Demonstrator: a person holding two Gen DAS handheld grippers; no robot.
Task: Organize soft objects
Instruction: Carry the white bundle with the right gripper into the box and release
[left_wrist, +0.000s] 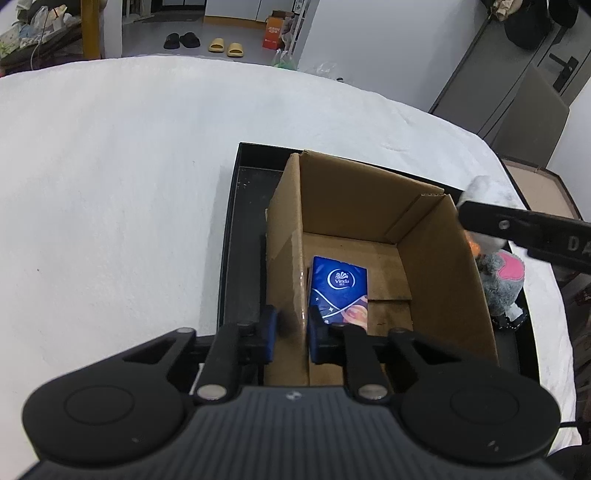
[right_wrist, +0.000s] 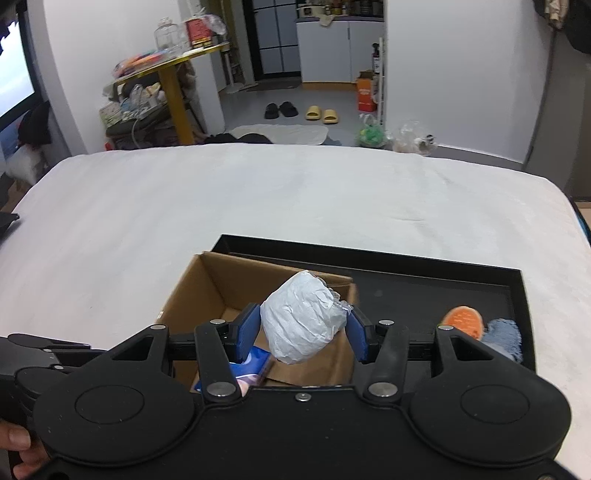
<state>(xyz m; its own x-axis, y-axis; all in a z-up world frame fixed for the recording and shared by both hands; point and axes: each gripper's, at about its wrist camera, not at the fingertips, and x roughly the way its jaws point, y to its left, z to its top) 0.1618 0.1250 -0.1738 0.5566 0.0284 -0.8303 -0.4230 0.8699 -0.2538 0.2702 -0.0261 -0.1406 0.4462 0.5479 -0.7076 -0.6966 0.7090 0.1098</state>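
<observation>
An open cardboard box (left_wrist: 373, 206) stands in a black tray (left_wrist: 236, 229) on the white bed. A blue Vinda tissue pack (left_wrist: 338, 288) lies on the box floor. My left gripper (left_wrist: 291, 334) is shut on the box's left wall. My right gripper (right_wrist: 303, 334) is shut on a white wrapped tissue roll (right_wrist: 303, 317) and holds it above the box (right_wrist: 214, 284); the roll also shows at the right edge of the left wrist view (left_wrist: 484, 192). A grey and pink plush toy (left_wrist: 502, 280) lies in the tray right of the box.
An orange soft item (right_wrist: 463, 319) and a blue-grey cloth (right_wrist: 506, 338) lie in the tray (right_wrist: 406, 266) right of the box. The white bed cover (right_wrist: 258, 192) spreads around the tray. Slippers and furniture stand on the floor beyond.
</observation>
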